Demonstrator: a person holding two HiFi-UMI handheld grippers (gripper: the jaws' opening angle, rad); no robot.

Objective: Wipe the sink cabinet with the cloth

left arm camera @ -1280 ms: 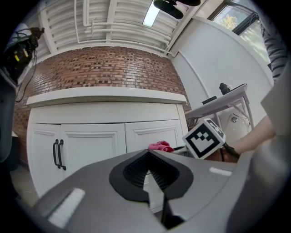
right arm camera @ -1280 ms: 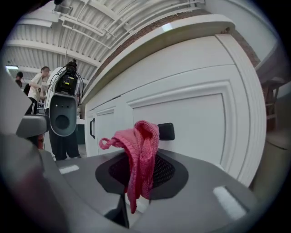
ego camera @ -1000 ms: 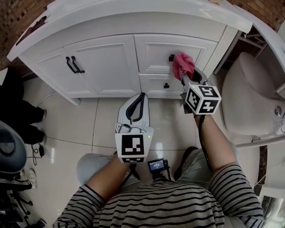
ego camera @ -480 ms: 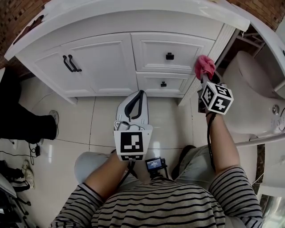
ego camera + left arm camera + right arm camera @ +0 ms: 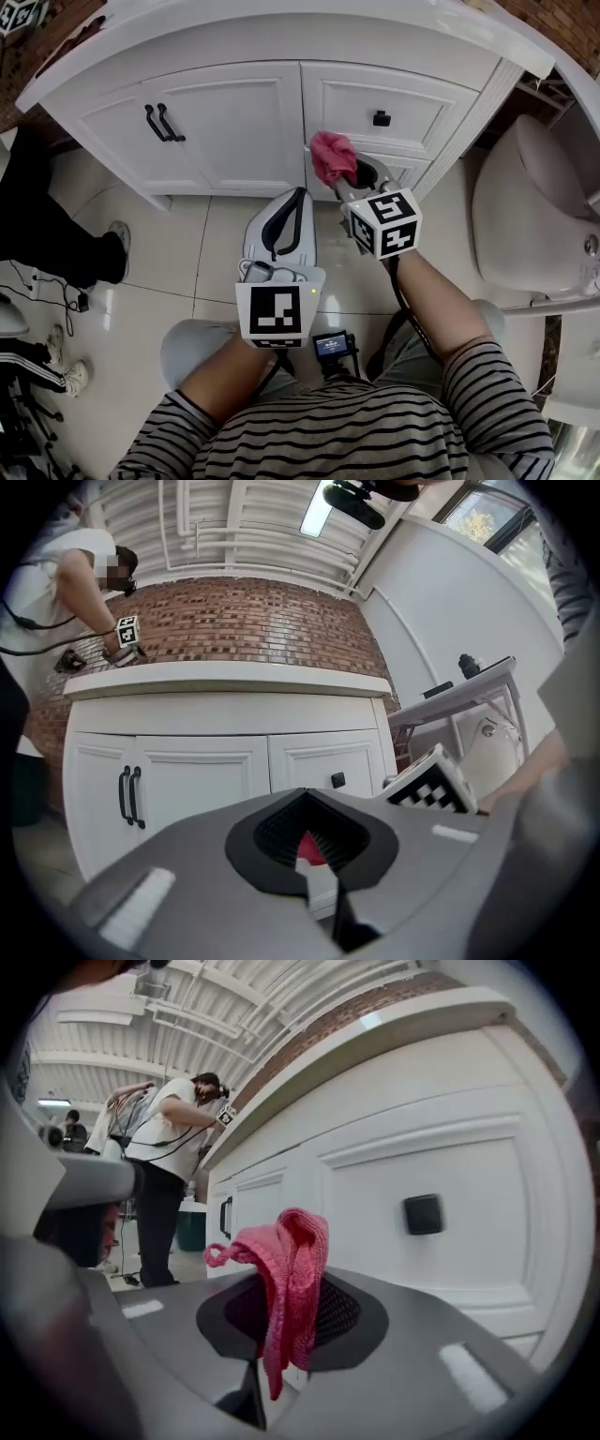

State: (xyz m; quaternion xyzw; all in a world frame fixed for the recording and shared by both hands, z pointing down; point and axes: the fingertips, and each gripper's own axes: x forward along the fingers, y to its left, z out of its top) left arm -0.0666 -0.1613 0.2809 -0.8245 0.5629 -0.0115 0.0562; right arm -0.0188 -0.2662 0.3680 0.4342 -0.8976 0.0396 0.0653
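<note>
The white sink cabinet (image 5: 234, 122) fills the top of the head view, with two doors on the left and two drawers on the right. My right gripper (image 5: 345, 176) is shut on a pink cloth (image 5: 332, 154), which is held against the lower drawer front, just right of the doors. In the right gripper view the cloth (image 5: 292, 1274) hangs over the shut jaws of that gripper (image 5: 281, 1349), left of the upper drawer's black knob (image 5: 424, 1213). My left gripper (image 5: 299, 199) hangs lower, over the floor tiles, shut and holding nothing; the left gripper (image 5: 314, 860) points at the cabinet (image 5: 206, 761).
A white toilet (image 5: 534, 216) stands right of the cabinet. A person's dark trouser leg and shoe (image 5: 56, 234) are on the floor at the left. Black door handles (image 5: 159, 124) and the upper drawer knob (image 5: 382, 118) stick out. Another person (image 5: 169, 1157) leans on the countertop.
The right gripper with the cloth has swept left, from the cabinet's right corner post to the lower drawer front near the doors. The left gripper has hardly moved.
</note>
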